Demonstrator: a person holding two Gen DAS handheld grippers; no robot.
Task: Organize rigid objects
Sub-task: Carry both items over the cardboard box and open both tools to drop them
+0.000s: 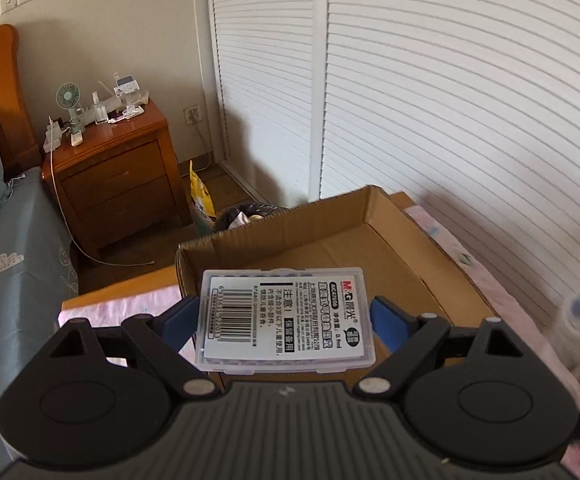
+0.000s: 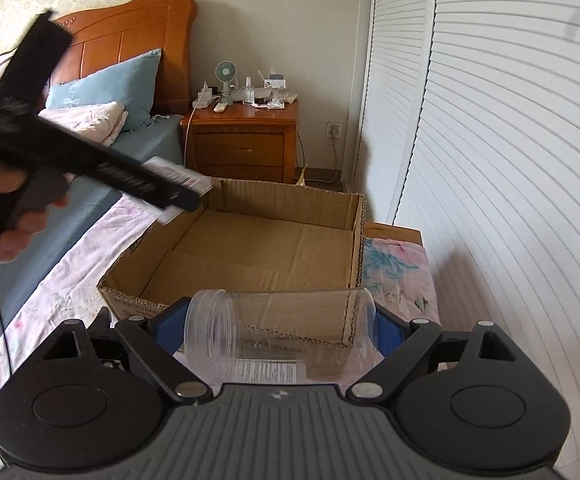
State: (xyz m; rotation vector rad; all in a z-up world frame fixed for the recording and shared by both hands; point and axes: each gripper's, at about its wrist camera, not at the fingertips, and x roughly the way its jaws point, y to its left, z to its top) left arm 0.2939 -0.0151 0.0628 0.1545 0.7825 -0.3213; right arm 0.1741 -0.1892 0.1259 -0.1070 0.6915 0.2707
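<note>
your left gripper [image 1: 284,320] is clamped on the case [image 1: 284,318] over the box [image 2: 250,240] edge, your right gripper [image 2: 286,326] squeezes the empty jar [image 2: 282,328] end to end, both look light, stiff and slick, so grip the flat sides.

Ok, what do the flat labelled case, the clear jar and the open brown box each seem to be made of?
Flat labelled case: looks like clear rigid plastic, glossy see-through rim around a printed paper label.
Clear jar: probably transparent plastic; box visible through it, ridged threads at its mouth.
Open brown box: corrugated cardboard, matte, fluting visible along its cut edges.
</note>
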